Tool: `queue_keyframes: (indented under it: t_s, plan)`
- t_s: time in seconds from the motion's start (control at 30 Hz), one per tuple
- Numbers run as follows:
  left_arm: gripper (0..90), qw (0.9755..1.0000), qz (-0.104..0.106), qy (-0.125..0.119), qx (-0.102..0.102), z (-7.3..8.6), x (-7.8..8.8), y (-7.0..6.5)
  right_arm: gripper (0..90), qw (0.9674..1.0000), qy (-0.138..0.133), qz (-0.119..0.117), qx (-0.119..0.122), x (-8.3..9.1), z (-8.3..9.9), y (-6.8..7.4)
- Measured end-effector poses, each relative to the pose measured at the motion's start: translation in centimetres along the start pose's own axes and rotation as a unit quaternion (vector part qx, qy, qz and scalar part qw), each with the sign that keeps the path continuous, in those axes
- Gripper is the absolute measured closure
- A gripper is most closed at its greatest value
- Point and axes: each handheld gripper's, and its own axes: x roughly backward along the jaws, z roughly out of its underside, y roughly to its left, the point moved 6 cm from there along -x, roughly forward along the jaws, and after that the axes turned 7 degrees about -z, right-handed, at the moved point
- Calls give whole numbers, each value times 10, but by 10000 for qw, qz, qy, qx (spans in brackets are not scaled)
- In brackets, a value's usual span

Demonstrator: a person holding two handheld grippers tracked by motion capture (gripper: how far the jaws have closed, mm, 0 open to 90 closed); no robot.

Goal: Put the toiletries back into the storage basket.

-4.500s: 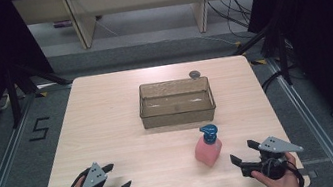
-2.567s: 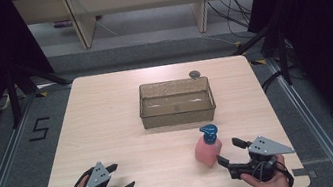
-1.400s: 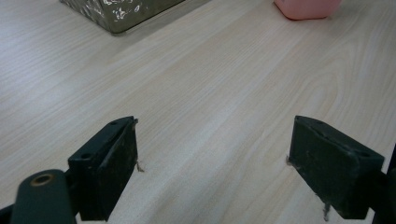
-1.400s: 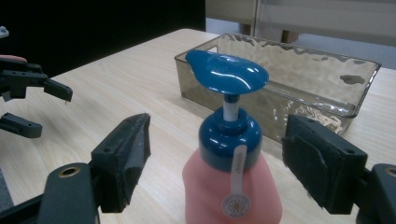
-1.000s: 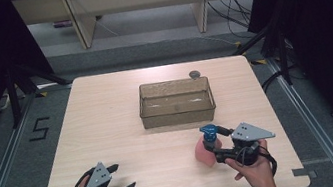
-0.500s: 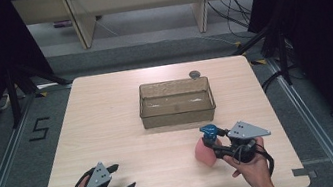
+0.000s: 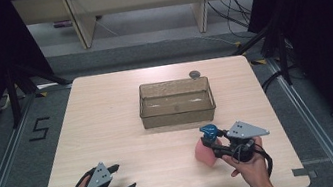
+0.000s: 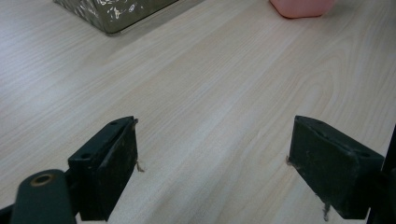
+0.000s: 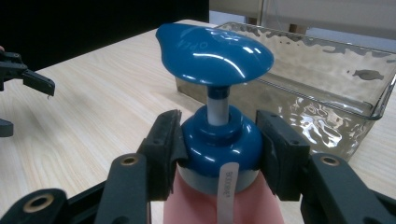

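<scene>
A pink pump bottle point(image 7: 205, 151) with a blue pump head point(image 9: 214, 48) stands upright on the wooden table point(image 7: 117, 116), front right. My right gripper point(image 7: 215, 146) has just closed its jaws on the bottle's blue collar point(image 9: 219, 137), and both pads press against it. My left gripper point(image 7: 120, 179) rests near the table's front left edge, open, with only bare wood between its fingers point(image 8: 111, 161). The bottle's pink base point(image 8: 301, 6) appears at the top of the left gripper view.
A clear, ribbed plastic bin point(image 7: 176, 103) sits at mid-table behind the bottle, and its corner point(image 8: 109, 11) shows in the left gripper view. A small dark round object point(image 7: 194, 74) lies just beyond the bin. The table's front edge runs close under both hands.
The right gripper reached left to the bottle and its jaws closed around the blue collar. The left gripper stayed where it was.
</scene>
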Motion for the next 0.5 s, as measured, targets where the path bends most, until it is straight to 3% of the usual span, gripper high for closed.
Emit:
queue_keyframes:
  t_s: [0.03,0.07,0.13,0.2,0.27,0.37,0.43,0.47,0.5]
  plan:
    - [151,9999,32,-106,60,0,-2,-1,524,10000,31,17,5,0,0,0]
    - [151,9999,33,-87,63,0,-1,-2,525,9999,-8,-13,-143,-1,1,3]
    - [151,10000,1,-6,24,0,0,0,528,10000,25,58,-18,0,1,2]
    - [151,10000,-5,-5,16,0,0,0,531,9998,64,98,-142,0,0,5]
    - [151,10000,8,-31,55,0,0,0,532,9998,81,189,7,0,-1,3]
    - [151,9999,-43,19,-119,0,0,4,533,9997,70,233,-23,0,-1,4]
    - [151,10000,12,-30,11,0,0,1,534,9996,81,268,-59,-1,-2,5]
    - [151,10000,12,-31,42,0,0,1,534,9995,81,312,51,0,-3,4]
    - [151,10000,7,-27,38,0,0,1,534,9995,115,289,-82,0,-3,6]
